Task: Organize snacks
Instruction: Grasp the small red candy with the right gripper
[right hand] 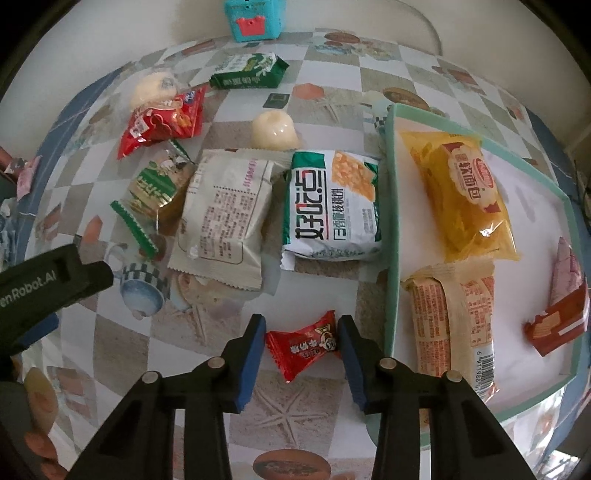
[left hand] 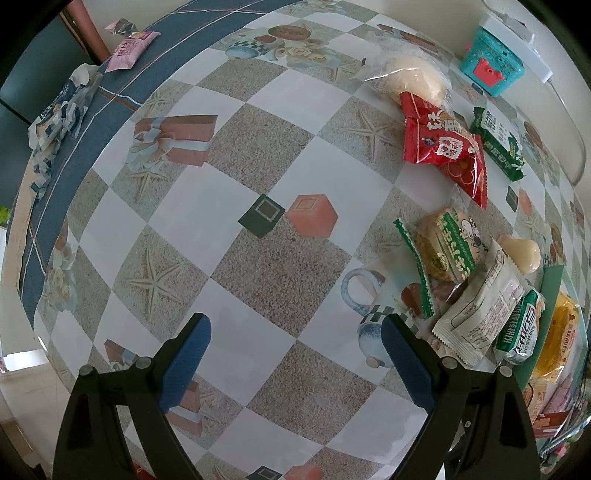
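Note:
My right gripper [right hand: 301, 319] points down at the table, its blue pads pressed on both sides of a small red candy packet [right hand: 303, 347] that lies just left of a mint-green tray [right hand: 391, 221]. The tray holds a yellow bread packet [right hand: 461, 195], an orange wrapped cake [right hand: 454, 325] and a red-brown packet [right hand: 557, 321]. My left gripper [left hand: 295, 319] hangs open over bare checkered tablecloth, with nothing between its fingers. Its black body [right hand: 55, 273] also shows at the left edge of the right wrist view.
Loose snacks lie left of the tray: a white-green packet [right hand: 332, 206], a beige packet [right hand: 225, 218], a green cookie packet [right hand: 155, 188], a red bag [right hand: 162, 122], a dark green packet [right hand: 251, 72], a jelly cup [right hand: 275, 129]. A teal box [right hand: 253, 18] stands by the wall. A pink packet [left hand: 131, 50] lies far left.

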`<state>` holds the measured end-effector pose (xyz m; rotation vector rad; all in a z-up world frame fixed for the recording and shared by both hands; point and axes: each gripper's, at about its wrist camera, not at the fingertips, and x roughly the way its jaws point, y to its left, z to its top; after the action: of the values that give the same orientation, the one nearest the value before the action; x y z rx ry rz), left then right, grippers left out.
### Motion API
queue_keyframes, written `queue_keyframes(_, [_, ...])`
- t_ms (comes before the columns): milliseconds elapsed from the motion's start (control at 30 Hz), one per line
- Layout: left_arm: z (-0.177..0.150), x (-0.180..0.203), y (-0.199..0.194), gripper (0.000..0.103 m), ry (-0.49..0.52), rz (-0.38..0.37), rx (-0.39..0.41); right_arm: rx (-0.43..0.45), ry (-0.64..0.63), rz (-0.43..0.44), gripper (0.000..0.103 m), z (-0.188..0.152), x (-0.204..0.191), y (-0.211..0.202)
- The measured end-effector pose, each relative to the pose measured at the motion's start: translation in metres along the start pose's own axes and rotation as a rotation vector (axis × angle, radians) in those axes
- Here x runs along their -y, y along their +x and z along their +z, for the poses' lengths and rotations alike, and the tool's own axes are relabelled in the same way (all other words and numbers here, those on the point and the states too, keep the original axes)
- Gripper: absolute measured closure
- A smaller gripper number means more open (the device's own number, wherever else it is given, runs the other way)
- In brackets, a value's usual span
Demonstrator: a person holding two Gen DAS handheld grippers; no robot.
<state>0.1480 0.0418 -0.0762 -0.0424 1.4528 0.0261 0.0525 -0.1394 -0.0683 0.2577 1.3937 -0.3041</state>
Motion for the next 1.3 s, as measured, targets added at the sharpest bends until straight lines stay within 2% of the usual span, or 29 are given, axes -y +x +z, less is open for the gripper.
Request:
queue_keyframes(200, [-0.001, 0.0, 0.0, 0.009, 0.0, 0.001, 0.001, 0.001, -0.001, 0.004, 0.068, -0.006, 0.003, 0.002])
queue_keyframes(433, [0.001, 0.006, -0.001, 0.009, 0.01, -0.015, 0.003, 0.024, 0.021, 0.029, 0.068, -0.002, 0.008, -0.006])
queue_keyframes(667, [0.015, 0.012, -0.007, 0.009, -0.004, -0.089, 0.021, 0.063, 0.055, 0.068, 0.068, 0.009, 0.021, -0.022])
queue_keyframes(833, [0.023, 0.025, -0.013, 0.009, 0.034, -0.106, 0.071, 0.115, 0.082, 0.094, 0.068, 0.024, 0.032, -0.037])
queue_keyframes(1100, [0.031, 0.058, -0.007, 0.009, 0.05, -0.137, 0.077, 0.156, 0.147, 0.114, 0.068, 0.033, 0.051, -0.044])
queue_keyframes(1300, [0.039, 0.081, 0.001, 0.009, 0.04, -0.076, 0.127, 0.154, 0.175, 0.139, 0.068, 0.033, 0.064, -0.043])
